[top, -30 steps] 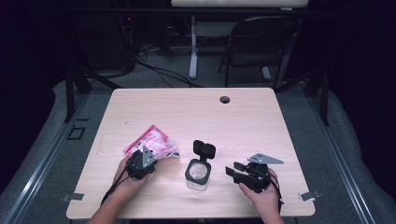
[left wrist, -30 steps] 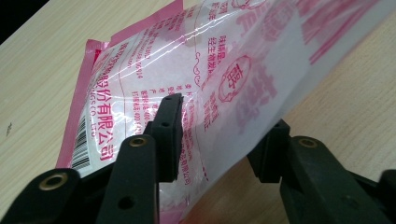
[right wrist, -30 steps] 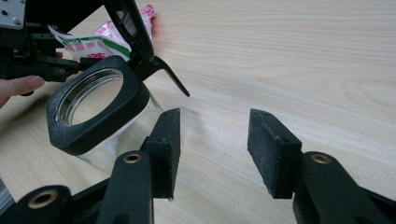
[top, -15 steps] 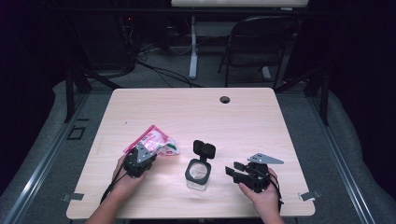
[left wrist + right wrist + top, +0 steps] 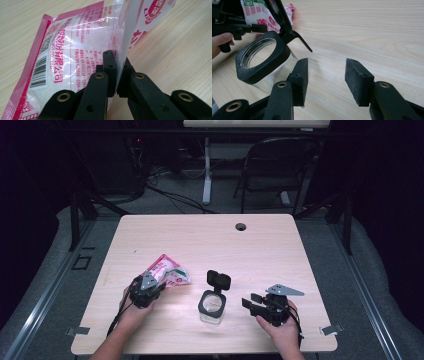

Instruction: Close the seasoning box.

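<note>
On the table (image 5: 280, 245), our left gripper (image 5: 156, 286) has just been closing and now pinches the edge of the pink-and-clear sugar bag (image 5: 82, 42), so we judge it ready to lift. The bag lies left of the open-lidded glass jar (image 5: 212, 306), long axis slanting away toward the right. Our right gripper (image 5: 325, 80) gapes empty beside the jar.

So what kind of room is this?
Probably a lab or workshop set up for recording. A bare wooden table stands between dark curtains, cables run over the floor behind it, and a folding chair waits at the back.
</note>
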A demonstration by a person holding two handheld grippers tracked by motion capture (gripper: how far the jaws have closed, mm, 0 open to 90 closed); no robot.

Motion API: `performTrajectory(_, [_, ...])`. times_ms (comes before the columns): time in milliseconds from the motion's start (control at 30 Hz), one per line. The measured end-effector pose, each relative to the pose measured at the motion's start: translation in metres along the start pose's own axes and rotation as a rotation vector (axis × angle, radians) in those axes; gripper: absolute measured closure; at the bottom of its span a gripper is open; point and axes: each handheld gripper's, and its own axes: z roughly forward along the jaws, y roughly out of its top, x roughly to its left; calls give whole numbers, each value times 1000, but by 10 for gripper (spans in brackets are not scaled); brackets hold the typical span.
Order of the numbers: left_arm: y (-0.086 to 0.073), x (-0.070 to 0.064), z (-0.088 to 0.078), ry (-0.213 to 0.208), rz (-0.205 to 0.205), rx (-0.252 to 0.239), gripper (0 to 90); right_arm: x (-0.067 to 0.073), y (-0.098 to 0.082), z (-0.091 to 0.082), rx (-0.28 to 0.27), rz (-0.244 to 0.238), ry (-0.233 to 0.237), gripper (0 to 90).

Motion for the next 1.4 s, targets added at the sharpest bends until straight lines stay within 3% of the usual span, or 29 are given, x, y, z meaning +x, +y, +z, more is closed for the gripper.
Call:
performTrajectory(200, [-1, 6, -3, -34, -60, -24, 886, 0, 0, 0, 2, -1, 1, 534])
performTrajectory(333, [-1, 8, -6, -33, -74, -33, 886, 0, 0, 0, -2, 2, 2, 534])
performTrajectory(867, [2, 19, -24, -13, -158, -103, 886, -1, 0, -1, 0, 0, 4, 530])
performTrajectory(1400, [8, 32, -59, 48, -189, -193, 898, -2, 0, 0, 5, 4, 2, 529])
